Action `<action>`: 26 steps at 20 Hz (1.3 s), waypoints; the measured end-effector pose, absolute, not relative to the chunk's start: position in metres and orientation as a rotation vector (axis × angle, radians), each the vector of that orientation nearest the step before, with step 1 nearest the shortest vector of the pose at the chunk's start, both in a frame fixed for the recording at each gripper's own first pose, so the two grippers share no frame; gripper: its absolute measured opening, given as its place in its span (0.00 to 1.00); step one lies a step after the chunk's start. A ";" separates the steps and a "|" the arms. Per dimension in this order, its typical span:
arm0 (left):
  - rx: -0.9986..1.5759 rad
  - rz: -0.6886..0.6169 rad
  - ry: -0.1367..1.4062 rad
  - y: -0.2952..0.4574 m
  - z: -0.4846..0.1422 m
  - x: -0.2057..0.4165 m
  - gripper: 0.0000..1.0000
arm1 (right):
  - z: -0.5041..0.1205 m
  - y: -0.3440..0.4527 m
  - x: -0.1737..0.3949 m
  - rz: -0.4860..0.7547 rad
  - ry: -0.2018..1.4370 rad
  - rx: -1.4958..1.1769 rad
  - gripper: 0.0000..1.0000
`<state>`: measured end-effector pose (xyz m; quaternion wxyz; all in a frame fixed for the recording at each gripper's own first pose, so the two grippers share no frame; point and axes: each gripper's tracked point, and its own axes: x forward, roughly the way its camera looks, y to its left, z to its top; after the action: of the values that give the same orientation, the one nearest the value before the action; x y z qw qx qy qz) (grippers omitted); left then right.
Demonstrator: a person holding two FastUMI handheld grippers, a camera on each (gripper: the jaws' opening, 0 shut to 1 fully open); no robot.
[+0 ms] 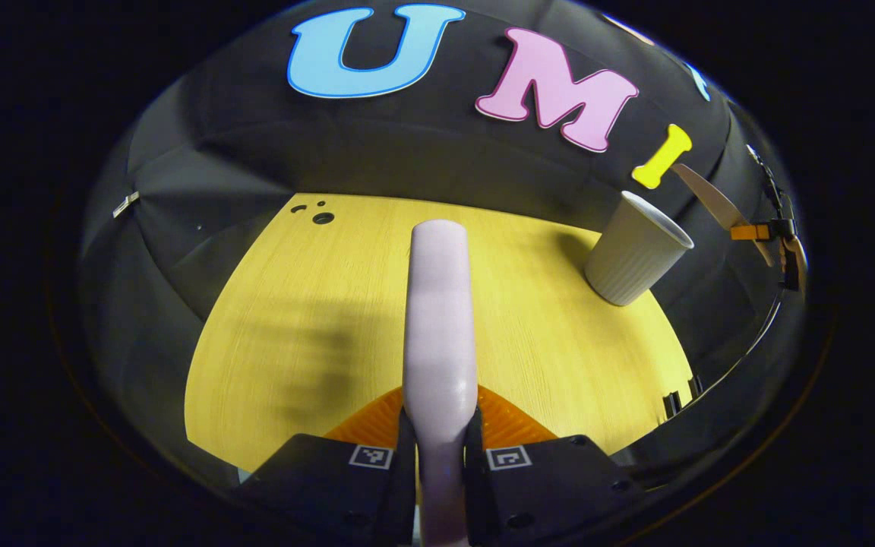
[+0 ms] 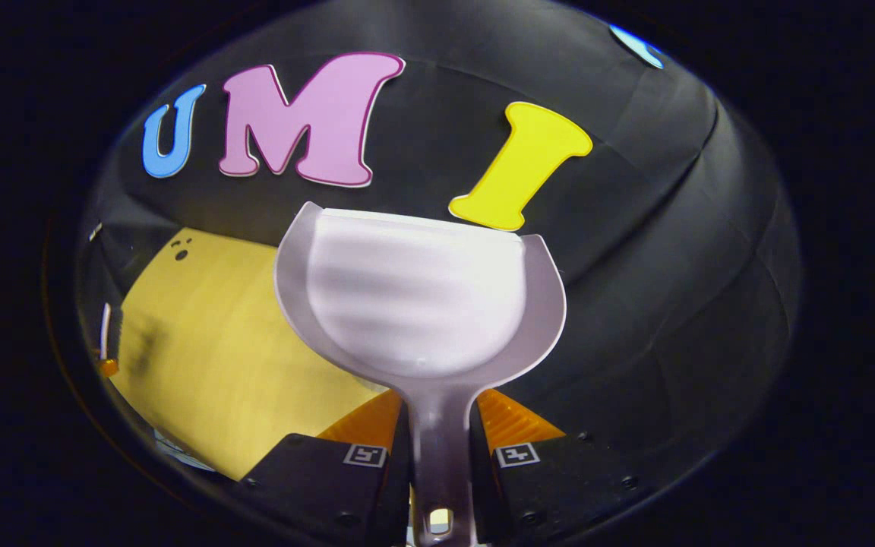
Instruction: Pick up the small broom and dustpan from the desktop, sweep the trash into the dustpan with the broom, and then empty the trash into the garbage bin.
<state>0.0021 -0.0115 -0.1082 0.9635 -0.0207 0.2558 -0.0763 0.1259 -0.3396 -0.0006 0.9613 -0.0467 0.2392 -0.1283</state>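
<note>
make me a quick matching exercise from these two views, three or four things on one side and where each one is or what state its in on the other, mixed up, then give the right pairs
Things
1. broom handle
2. dustpan
3. cup
4. table

Places or states
A. standing on the far right part of the table
B. yellow wood-grain top with small dark holes at its far corner
C. clamped between the fingers of the left gripper, pointing away over the table
D. held by its handle in the right gripper, its scoop looking empty

Pairs: 1-C, 2-D, 3-A, 4-B
</note>
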 end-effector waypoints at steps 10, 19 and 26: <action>0.039 -0.281 0.521 -0.017 -0.133 -0.013 0.29 | -0.044 -0.205 0.098 -0.111 0.509 0.047 0.41; 0.034 -0.285 0.618 -0.024 -0.174 -0.006 0.30 | -0.151 -0.115 0.088 0.011 0.682 0.087 0.37; 0.019 -0.239 0.730 -0.030 -0.220 0.016 0.29 | -0.238 -0.096 0.095 0.022 0.806 0.088 0.37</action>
<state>0.0156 -0.0301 -0.2198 0.9272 0.0092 0.3559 -0.1164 0.0949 -0.0962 -0.2382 0.9188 0.0426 0.3922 0.0109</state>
